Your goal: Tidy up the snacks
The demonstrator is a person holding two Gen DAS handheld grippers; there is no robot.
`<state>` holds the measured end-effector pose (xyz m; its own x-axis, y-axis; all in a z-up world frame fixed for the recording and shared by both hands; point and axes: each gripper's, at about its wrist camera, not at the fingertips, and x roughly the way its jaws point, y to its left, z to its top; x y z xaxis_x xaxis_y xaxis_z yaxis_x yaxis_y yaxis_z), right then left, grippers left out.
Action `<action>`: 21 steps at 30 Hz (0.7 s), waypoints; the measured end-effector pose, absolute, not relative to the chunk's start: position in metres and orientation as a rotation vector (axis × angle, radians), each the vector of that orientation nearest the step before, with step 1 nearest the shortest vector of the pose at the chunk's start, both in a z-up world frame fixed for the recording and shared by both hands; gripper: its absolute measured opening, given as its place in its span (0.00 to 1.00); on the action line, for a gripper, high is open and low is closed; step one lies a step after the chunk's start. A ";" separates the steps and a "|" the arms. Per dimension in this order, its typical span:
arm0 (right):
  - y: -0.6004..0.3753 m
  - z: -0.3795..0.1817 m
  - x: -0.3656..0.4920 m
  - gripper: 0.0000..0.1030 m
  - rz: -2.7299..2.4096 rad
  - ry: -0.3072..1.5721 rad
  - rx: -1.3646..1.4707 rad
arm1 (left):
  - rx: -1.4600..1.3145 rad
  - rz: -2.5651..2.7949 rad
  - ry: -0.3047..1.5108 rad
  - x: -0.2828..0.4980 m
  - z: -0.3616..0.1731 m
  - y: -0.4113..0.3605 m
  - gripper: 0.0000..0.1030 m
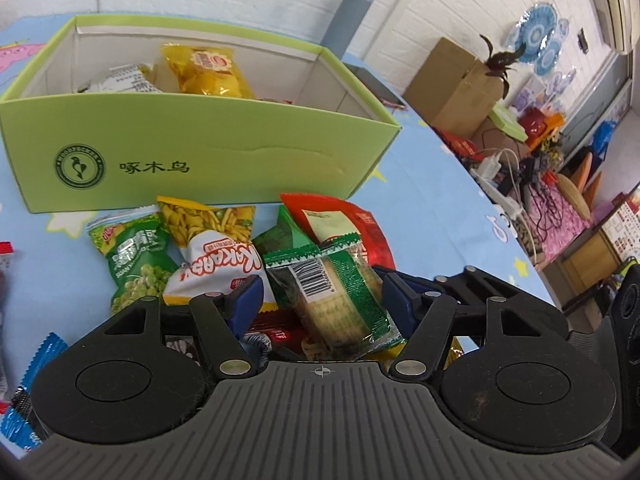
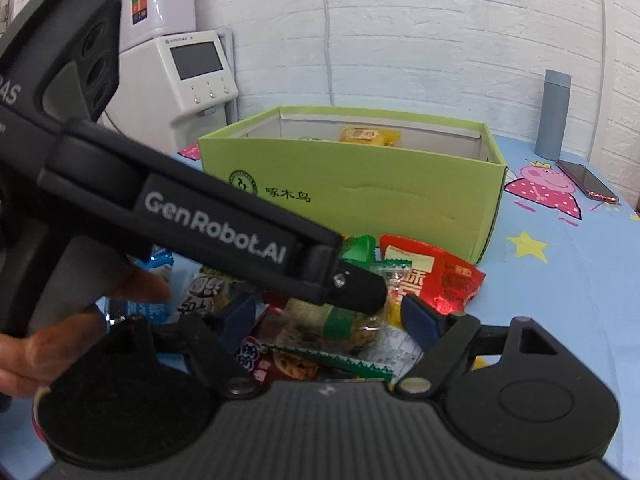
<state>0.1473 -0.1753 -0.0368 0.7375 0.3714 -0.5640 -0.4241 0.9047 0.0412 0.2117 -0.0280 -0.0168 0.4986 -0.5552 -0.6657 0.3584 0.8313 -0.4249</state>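
Observation:
A green cardboard box stands on the blue tablecloth and holds a yellow snack bag and a white packet. A pile of snack packets lies in front of it. My left gripper is open, its blue pads on either side of a green barcode packet that lies on the pile. Beside it are a green pea bag, a Kaka bag and a red bag. My right gripper is open over the same pile. The left gripper's arm crosses in front of it.
A grey bottle and a phone sit at the table's far right by the brick wall. A white machine stands behind the box on the left. Blue wrappers lie at the left. Cartons and cables clutter the floor on the right.

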 end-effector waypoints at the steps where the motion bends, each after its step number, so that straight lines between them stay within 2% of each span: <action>1: -0.174 -0.038 0.148 0.80 0.432 0.594 -0.104 | -0.256 -0.567 0.895 0.213 -0.018 -0.028 0.45; 6: -0.167 -0.035 0.142 0.75 0.428 0.596 -0.103 | -0.274 -0.554 0.883 0.203 -0.013 -0.024 0.27; 10: -0.166 -0.027 0.123 0.75 0.426 0.581 -0.087 | -0.278 -0.542 0.872 0.179 -0.002 -0.017 0.23; 12: -0.165 -0.024 0.110 0.75 0.435 0.583 -0.071 | -0.295 -0.542 0.867 0.163 0.002 -0.012 0.18; 17: -0.156 -0.025 0.066 0.77 0.485 0.600 -0.026 | -0.355 -0.584 0.894 0.115 -0.003 -0.004 0.14; 19: -0.156 -0.032 0.049 0.74 0.518 0.621 0.004 | -0.359 -0.592 0.910 0.098 -0.008 -0.004 0.15; 21: -0.154 -0.038 0.036 0.76 0.505 0.625 0.006 | -0.346 -0.607 0.907 0.089 -0.013 -0.007 0.17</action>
<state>0.0356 -0.1537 -0.0375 0.6942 0.4539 -0.5586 -0.4501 0.8794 0.1552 0.0891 -0.0071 -0.0127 0.4670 -0.6232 -0.6273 0.3419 0.7816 -0.5218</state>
